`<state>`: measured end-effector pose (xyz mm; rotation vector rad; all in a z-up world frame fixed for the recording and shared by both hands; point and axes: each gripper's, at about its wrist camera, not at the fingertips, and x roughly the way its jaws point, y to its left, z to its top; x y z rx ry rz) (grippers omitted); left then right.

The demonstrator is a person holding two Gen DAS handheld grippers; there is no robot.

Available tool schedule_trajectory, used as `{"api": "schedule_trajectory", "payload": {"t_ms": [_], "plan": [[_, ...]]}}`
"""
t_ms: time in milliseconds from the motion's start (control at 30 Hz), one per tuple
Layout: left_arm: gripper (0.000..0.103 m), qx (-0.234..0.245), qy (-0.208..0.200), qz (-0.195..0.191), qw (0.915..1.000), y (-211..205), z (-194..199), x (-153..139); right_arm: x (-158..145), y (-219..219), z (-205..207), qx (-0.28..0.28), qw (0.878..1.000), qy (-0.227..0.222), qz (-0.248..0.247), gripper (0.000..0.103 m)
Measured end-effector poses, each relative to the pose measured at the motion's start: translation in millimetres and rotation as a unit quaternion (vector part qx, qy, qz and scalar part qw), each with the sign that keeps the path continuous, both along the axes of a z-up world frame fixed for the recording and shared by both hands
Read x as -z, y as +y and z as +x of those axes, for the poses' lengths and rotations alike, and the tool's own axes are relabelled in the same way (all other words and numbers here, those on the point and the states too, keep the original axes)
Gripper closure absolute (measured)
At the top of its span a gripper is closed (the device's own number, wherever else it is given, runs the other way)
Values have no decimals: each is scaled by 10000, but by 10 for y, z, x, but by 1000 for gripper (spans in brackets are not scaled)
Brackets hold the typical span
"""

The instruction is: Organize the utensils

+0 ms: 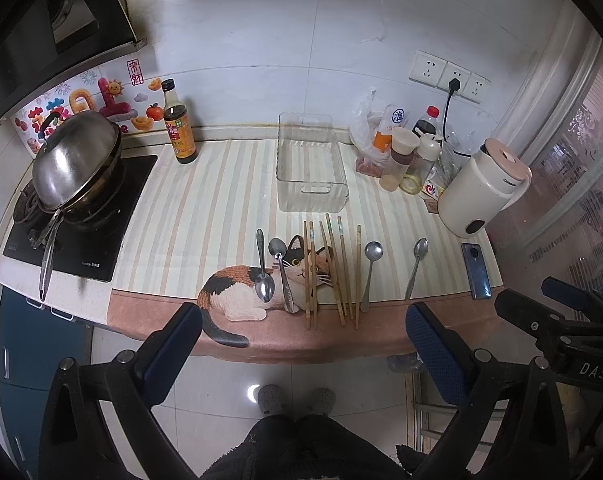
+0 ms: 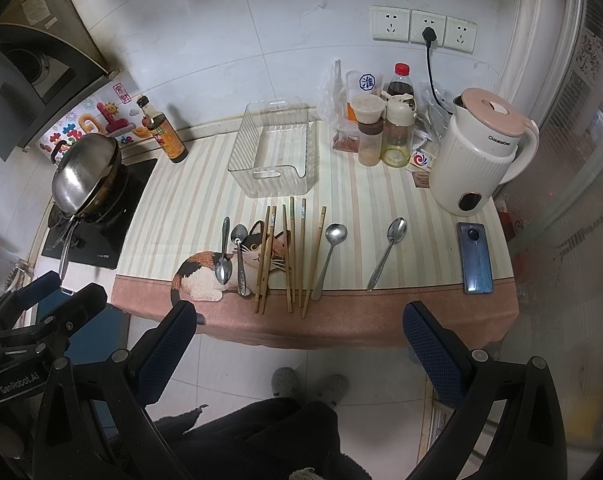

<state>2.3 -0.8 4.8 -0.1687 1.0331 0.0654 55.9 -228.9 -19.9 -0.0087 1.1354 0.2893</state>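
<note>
**Four spoons and a row of chopsticks laid out before a clear bin**

Four spoons lie on the striped cat-print cloth [image 1: 205, 200] covering the counter. Two sit close together over the cat picture: one [image 1: 262, 270] with its bowl toward the front edge, the next [image 1: 281, 272] just beside it with its bowl toward the wall. A round-bowled spoon [image 1: 370, 272] and a narrower spoon [image 1: 415, 268] lie further right, apart from each other, handles pointing to the front edge. Between the two pairs, wooden chopsticks [image 1: 333, 268] lie roughly parallel, running front to back, some crossing slightly. Behind them stands an empty clear plastic bin [image 1: 310, 164] with cut-out handles.

Right of the bin is a cluster of condiment bottles [image 1: 409, 156] and a white kettle [image 1: 481, 188]; a blue phone [image 1: 476, 270] lies near the right front corner. Left of the bin stands a dark sauce bottle [image 1: 178, 124], and beyond it a lidded wok [image 1: 75, 160] on the stove.

Both grippers hang off the front edge above the floor, apart from everything on the counter. The left gripper [image 1: 301, 344] has its jaws spread wide with nothing between them; the right gripper [image 2: 299, 340] is likewise wide apart and holds nothing.
</note>
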Motion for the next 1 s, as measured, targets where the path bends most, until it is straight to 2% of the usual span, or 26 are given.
{"api": "schedule_trajectory", "payload": {"t_ms": [233,367,533,633,700,767,867,900,1000], "plan": [[0,-16,-22,93,10000,5,74,42,47,26,64,133,9999,12,40,0],[0,-135,-169,500,9985,65,258,156,202,66,166,441,9990,28,5,0],[0,-291,-194,884,9955,297,588,496,586,72,388,1031,9946,57,-120,1],[0,-227,69,851,9961,430,826,815,902,60,549,1271,9915,273,-68,15],[0,-195,275,807,9962,508,973,1027,1143,91,656,1326,9901,460,12,33],[1,-165,541,670,9961,550,1115,1253,1340,147,734,1328,9893,598,-15,45],[13,-101,944,393,9947,577,1281,1561,1705,252,891,1264,9878,912,49,61],[22,-82,1066,332,9937,573,1336,1658,1816,274,956,1258,9869,1012,42,64],[34,-34,1423,141,9897,502,1518,1941,2122,309,1127,1195,9845,1278,92,72]]}}
